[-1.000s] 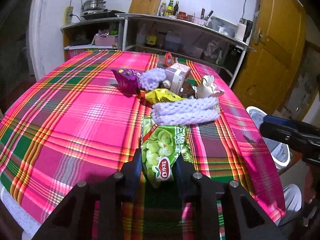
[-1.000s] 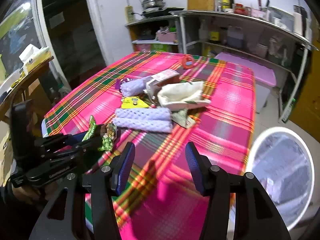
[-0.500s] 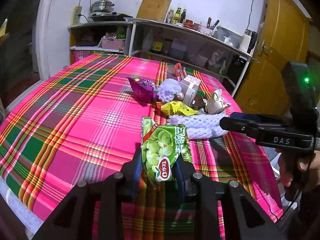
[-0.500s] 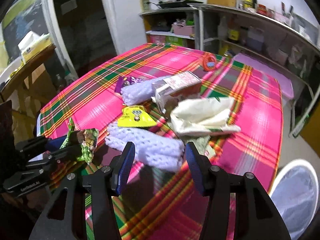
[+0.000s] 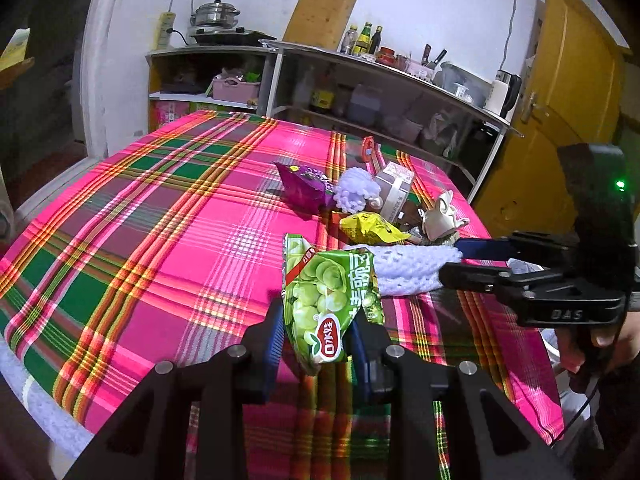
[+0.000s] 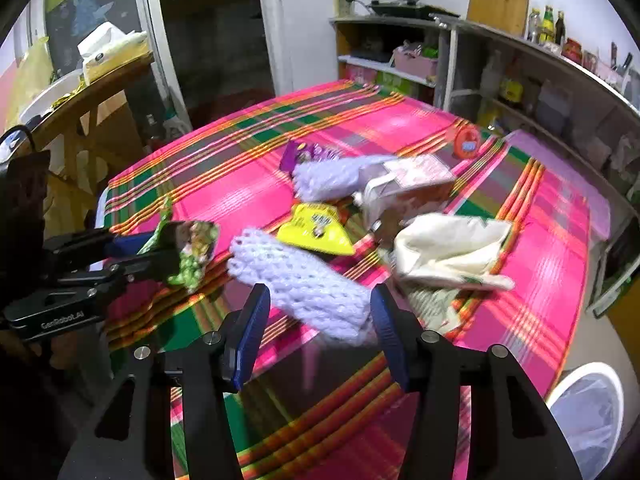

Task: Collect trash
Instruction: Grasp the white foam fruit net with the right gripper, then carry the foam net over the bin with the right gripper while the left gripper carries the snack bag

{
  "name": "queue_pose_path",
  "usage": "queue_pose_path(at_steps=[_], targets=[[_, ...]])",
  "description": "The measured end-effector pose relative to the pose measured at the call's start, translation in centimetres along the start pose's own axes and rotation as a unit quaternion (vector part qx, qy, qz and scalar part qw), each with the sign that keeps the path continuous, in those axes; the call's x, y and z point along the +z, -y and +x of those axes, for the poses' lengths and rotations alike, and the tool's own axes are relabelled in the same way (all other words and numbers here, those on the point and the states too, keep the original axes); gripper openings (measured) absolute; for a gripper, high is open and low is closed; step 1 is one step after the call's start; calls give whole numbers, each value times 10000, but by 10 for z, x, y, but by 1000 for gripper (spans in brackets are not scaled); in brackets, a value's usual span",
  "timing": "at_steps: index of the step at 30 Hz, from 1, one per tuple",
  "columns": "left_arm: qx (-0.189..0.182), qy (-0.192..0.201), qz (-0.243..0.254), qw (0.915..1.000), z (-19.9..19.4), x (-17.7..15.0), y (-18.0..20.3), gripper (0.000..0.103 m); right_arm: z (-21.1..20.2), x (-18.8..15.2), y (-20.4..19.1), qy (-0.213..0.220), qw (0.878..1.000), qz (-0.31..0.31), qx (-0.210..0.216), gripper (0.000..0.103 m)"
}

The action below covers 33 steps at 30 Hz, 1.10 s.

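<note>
My left gripper (image 5: 316, 340) is shut on a green snack packet (image 5: 330, 300) and holds it above the plaid table (image 5: 160, 248); the packet also shows in the right wrist view (image 6: 188, 256). My right gripper (image 6: 316, 320) is open, its jaws on either side of a lavender foam net sleeve (image 6: 304, 284) lying on the cloth. Behind it lie a yellow wrapper (image 6: 316, 228), a cream crumpled bag (image 6: 448, 252), a torn carton (image 6: 408, 188), a second foam net (image 6: 332, 176) and a purple packet (image 6: 304, 154).
A white bin with a liner (image 6: 592, 412) stands on the floor at the table's right corner. A small red tape roll (image 6: 466, 144) lies farther back. Shelves with bottles (image 5: 364, 40) line the back wall. A yellow door (image 5: 560, 120) is on the right.
My right gripper has moved from beside the bin over the table to straddle the foam sleeve. The left gripper has lifted and drawn back slightly with the green packet.
</note>
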<state>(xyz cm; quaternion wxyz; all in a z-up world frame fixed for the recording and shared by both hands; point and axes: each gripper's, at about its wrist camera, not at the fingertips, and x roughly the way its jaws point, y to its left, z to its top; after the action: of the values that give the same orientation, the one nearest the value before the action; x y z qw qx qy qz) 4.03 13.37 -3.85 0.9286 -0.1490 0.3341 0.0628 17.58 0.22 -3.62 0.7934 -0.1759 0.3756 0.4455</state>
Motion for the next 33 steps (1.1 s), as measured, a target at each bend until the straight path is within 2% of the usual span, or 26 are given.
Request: queue_pose_path(at_steps=[4, 11, 15, 17, 22, 27, 33], targets=[[36, 20, -38, 10000, -3, 0, -3, 31, 5, 7, 1, 68, 9998, -187, -84, 53], [58, 19, -53, 10000, -6, 0, -6, 31, 27, 7, -6, -227, 9985, -504, 28, 52], [68, 17, -65, 10000, -7, 0, -8, 31, 23, 2, -1, -222, 9994, -281, 1, 20], [61, 13, -68, 10000, -7, 1, -8, 31, 16, -2, 3, -182, 9997, -110, 69, 12], [60, 58, -34, 10000, -12, 1, -5, 31, -1, -12, -9, -77, 9999, -80, -13, 10], [36, 112, 46, 9999, -22, 1, 6, 31, -31, -24, -16, 238, 9994, 251, 34, 10], [-39, 189, 176, 9997, -32, 3, 23, 31, -67, -47, -18, 510, 9957, 761, -165, 10]])
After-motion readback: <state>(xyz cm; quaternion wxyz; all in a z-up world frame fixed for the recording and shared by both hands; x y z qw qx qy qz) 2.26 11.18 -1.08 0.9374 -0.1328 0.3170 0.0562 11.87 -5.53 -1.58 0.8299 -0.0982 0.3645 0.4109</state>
